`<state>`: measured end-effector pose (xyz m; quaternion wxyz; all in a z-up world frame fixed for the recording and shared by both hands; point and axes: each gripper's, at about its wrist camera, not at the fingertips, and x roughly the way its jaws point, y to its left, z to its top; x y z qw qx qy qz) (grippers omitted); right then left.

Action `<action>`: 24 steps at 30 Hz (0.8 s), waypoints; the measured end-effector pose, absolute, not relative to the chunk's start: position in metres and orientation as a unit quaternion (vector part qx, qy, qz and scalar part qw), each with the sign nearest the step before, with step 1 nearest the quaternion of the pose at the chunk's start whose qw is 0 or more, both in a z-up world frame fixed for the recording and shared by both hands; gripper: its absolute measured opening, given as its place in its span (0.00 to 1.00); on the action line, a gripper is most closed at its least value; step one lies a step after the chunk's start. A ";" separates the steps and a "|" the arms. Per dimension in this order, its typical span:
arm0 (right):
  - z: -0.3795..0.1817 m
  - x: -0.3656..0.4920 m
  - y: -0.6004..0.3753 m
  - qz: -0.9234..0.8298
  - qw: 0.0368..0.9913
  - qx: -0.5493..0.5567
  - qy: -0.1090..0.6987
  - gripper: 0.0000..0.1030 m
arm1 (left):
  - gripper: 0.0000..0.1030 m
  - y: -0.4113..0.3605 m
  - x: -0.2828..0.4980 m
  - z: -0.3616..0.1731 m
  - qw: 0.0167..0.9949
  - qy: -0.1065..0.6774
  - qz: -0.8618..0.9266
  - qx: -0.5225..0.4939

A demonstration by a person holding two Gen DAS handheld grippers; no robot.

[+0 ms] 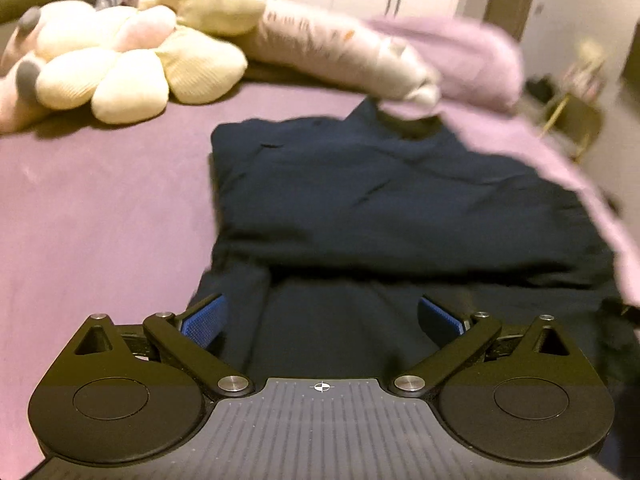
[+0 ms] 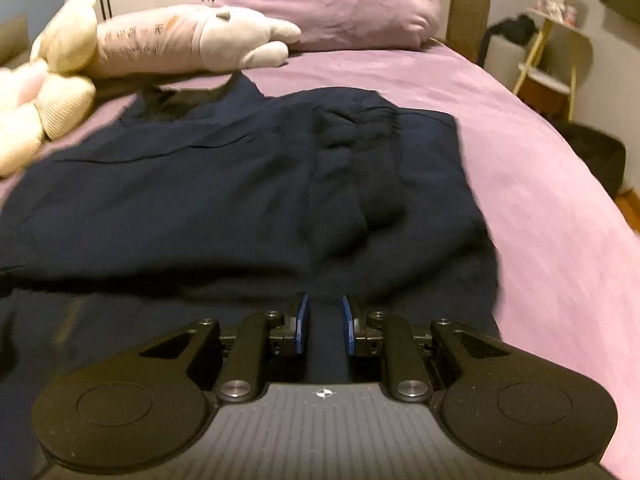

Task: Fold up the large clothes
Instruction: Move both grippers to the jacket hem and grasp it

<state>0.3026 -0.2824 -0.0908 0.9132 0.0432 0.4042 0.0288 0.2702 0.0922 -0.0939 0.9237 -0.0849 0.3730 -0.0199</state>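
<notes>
The purple sheet (image 1: 100, 208) lies bare to the left of the dark garment (image 1: 380, 208), open to a hand as far as the pile of soft toys (image 1: 132, 60) at the far left; a long plush (image 2: 192, 40) lies across the far end, its end just over the garment's top edge; behind it a pillow (image 2: 352, 4) closes off the head of the bed; right of the garment the sheet runs clear to the bed's edge; beyond that stands a small shelf (image 2: 556, 52).
</notes>
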 end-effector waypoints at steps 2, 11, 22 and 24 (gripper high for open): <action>-0.082 0.248 -0.297 0.046 0.922 0.071 0.378 0.17 | 1.00 0.102 0.227 -0.088 0.926 0.364 -0.035 -0.093; -0.085 0.052 -0.360 0.045 0.909 0.163 0.380 0.53 | 1.00 0.159 0.074 -0.103 0.897 0.410 0.029 -0.165; -0.085 0.015 -0.399 0.008 0.908 0.167 0.383 0.62 | 0.98 0.191 0.050 -0.125 0.866 0.445 0.006 -0.226; -0.089 0.015 -0.403 0.009 0.902 0.175 0.394 0.62 | 0.88 0.193 0.051 -0.130 0.856 0.461 -0.001 -0.234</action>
